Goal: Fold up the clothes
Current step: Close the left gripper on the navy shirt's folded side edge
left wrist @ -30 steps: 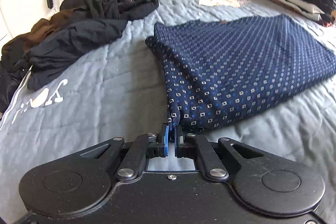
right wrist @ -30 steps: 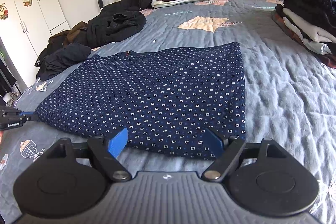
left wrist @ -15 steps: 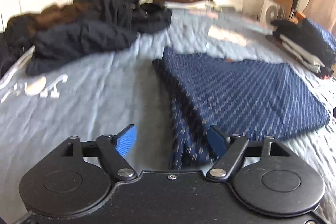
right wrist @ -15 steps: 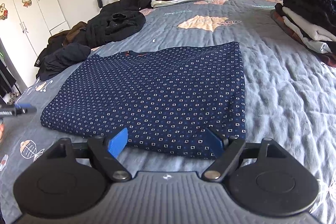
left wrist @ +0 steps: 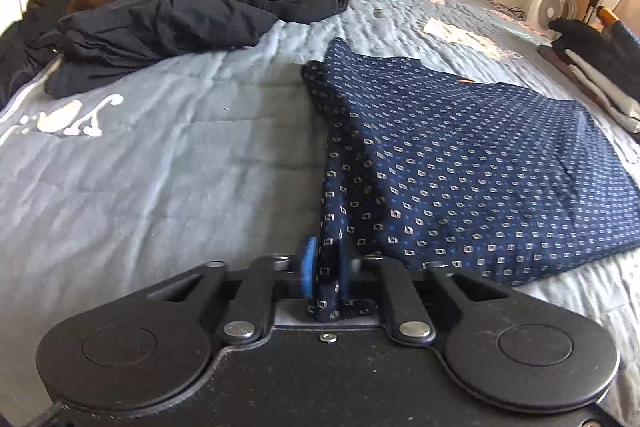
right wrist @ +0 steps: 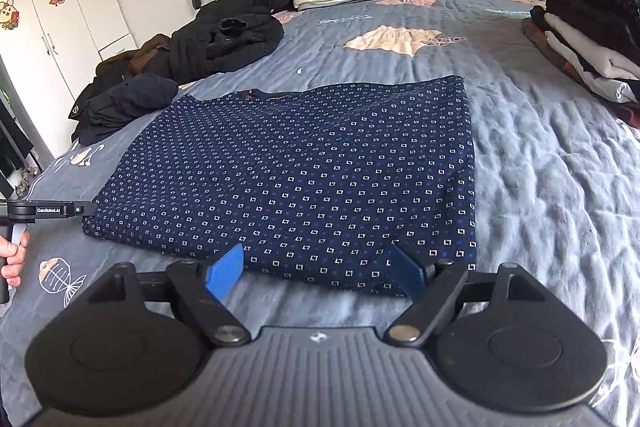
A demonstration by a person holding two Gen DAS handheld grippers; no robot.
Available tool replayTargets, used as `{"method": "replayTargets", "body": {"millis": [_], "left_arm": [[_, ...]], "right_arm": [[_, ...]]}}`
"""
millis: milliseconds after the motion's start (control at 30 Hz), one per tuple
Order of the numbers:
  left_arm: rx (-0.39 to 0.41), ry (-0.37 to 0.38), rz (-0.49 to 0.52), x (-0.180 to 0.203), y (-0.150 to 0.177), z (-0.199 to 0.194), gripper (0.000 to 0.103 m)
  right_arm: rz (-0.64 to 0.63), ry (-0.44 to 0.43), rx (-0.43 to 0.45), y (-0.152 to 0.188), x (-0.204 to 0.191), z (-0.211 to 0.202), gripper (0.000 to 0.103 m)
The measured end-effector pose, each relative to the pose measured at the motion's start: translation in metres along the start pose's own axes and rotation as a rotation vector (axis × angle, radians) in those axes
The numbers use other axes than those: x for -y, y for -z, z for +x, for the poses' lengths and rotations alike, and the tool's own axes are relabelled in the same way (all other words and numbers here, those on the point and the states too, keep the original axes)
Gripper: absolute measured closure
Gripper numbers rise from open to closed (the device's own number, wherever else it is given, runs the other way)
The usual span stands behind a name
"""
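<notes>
Left gripper point(left wrist: 325, 269) pinches the navy patterned shirt's point(left wrist: 460, 179) near corner; folded shirt stretches away rightward. Right gripper point(right wrist: 316, 273) spread, shirt edge just ahead.

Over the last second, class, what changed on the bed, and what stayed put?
The left gripper let go of the navy patterned garment's corner, opened, then clamped again deeper on that edge. The right gripper stayed open at the near hem. The garment and the clothes piles kept their places.
</notes>
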State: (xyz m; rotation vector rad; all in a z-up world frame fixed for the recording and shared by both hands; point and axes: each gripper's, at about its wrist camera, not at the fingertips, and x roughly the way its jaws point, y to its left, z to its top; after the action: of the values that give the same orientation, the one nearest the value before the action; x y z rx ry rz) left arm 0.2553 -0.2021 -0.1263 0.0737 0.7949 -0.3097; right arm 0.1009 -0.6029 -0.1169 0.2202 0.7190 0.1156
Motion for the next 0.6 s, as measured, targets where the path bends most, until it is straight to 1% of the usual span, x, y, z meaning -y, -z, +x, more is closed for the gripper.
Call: {"method": "replayTargets", "body": {"millis": [33, 67, 100, 133, 200, 267, 300, 367, 433, 467, 500, 533, 567, 600], "left_arm": [[0.009, -0.020, -0.002, -0.003, -0.001, -0.002, 0.098], [0.016, -0.054, -0.012, -0.007, -0.002, -0.003, 0.103], [0.023, -0.091, -0.022, -0.011, -0.003, -0.005, 0.103], [0.018, -0.084, -0.037, -0.015, -0.003, -0.006, 0.103], [0.003, -0.050, -0.069, -0.023, -0.002, -0.008, 0.103], [-0.003, 0.008, -0.045, -0.019, -0.003, -0.013, 0.103], [0.010, 0.035, -0.027, -0.014, -0.004, -0.017, 0.103], [0.049, 0.065, 0.011, -0.006, -0.004, -0.025, 0.102], [0.040, 0.104, 0.009, -0.004, -0.005, -0.025, 0.098], [0.037, 0.118, 0.001, -0.004, -0.005, -0.024, 0.092], [0.039, 0.120, -0.002, -0.003, -0.005, -0.022, 0.077], [0.043, 0.121, -0.003, -0.002, -0.004, -0.019, 0.067], [0.050, 0.125, -0.005, -0.001, -0.005, -0.016, 0.046], [0.067, 0.133, -0.005, -0.001, -0.006, -0.014, 0.044]], "right_arm": [[0.000, 0.000, -0.001, 0.000, 0.000, 0.000, 0.023], [-0.001, 0.001, -0.001, 0.000, 0.000, 0.000, 0.023], [-0.001, 0.001, -0.002, 0.000, 0.000, 0.000, 0.023], [-0.001, 0.001, -0.002, 0.000, 0.000, 0.000, 0.023], [0.001, 0.001, -0.001, 0.001, 0.000, 0.001, 0.023], [0.004, -0.002, 0.002, 0.001, 0.000, 0.001, 0.023], [0.002, -0.005, 0.006, 0.000, 0.000, 0.000, 0.023], [0.000, -0.010, 0.009, 0.000, -0.002, 0.001, 0.023], [-0.001, -0.015, 0.008, 0.001, -0.003, 0.002, 0.023], [-0.001, -0.017, 0.004, 0.001, -0.004, 0.003, 0.023], [-0.001, -0.016, 0.000, 0.001, -0.005, 0.004, 0.023], [-0.004, -0.015, -0.003, 0.002, -0.007, 0.005, 0.023], [-0.008, -0.018, -0.005, 0.002, -0.009, 0.006, 0.023], [-0.013, -0.022, -0.008, 0.002, -0.010, 0.007, 0.023]]}}
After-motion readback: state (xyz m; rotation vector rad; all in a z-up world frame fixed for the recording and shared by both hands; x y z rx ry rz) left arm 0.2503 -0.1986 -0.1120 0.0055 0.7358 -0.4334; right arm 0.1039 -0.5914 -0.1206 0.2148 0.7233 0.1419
